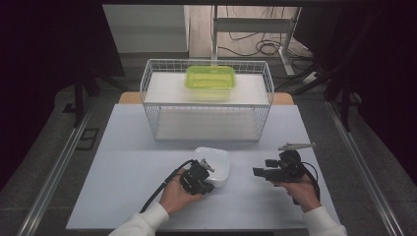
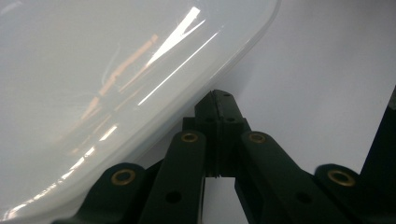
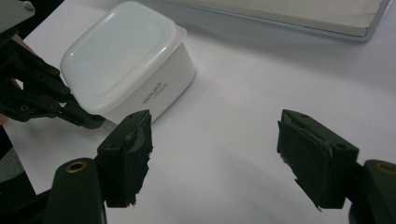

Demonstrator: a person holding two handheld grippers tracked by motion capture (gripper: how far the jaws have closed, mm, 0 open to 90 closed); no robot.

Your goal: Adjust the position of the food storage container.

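Two hand-held grippers over a pale table (image 1: 123, 196) in the high view — left gripper (image 1: 209, 184) at the near edge of a white lidded plastic box (image 1: 216, 164), right gripper (image 1: 256, 172) well apart. Left gripper view: jaws pressed together, empty, tips beside the box rim. Right gripper view: jaws wide, nothing between — box ahead at left.

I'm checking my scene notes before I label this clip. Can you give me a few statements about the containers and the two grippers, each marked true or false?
1. The white container has its lid on. True.
2. The green container stands on the table beside the white one. False: it sits on top of the wire basket, farther back.
3. The left gripper has its jaws shut, at the white container's edge. True.
4. The right gripper is closed on the white container. False: its jaws stand open over the bare table, with nothing between them.
5. The white container lies inside the wire basket. False: it stands on the table in front of the basket.
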